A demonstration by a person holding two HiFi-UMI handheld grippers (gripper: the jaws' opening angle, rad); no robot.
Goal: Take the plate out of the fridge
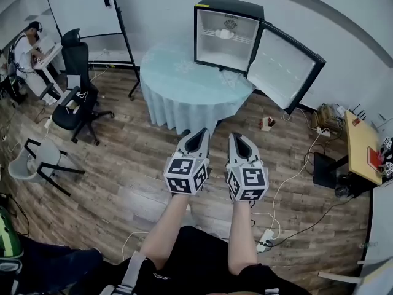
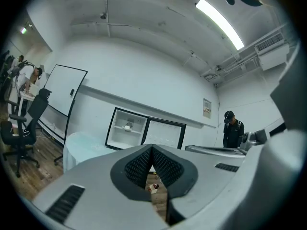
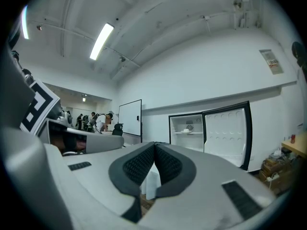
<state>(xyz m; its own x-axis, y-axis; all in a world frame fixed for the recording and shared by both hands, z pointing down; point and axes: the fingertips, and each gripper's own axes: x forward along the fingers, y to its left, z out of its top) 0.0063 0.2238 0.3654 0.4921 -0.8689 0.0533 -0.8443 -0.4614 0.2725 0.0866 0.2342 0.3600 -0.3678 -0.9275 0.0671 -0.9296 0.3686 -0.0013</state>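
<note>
A small black fridge (image 1: 228,34) stands on a round table with a pale blue cloth (image 1: 184,85), its door (image 1: 284,71) swung open to the right. On its upper shelf lies a white plate (image 1: 225,34), also seen as the plate (image 2: 127,126) and the plate (image 3: 188,128) from far off. My left gripper (image 1: 198,133) and right gripper (image 1: 237,136) are held side by side over the wooden floor, well short of the table. Both are shut with nothing between the pads, as the left gripper (image 2: 151,147) and right gripper (image 3: 154,145) show in their own views.
A black office chair (image 1: 77,97) and a grey chair (image 1: 37,161) stand at the left, with a whiteboard (image 1: 83,8) behind. A person (image 1: 24,48) sits at a far-left desk. A power strip with cables (image 1: 265,239) lies on the floor; a wooden desk (image 1: 362,146) is at the right.
</note>
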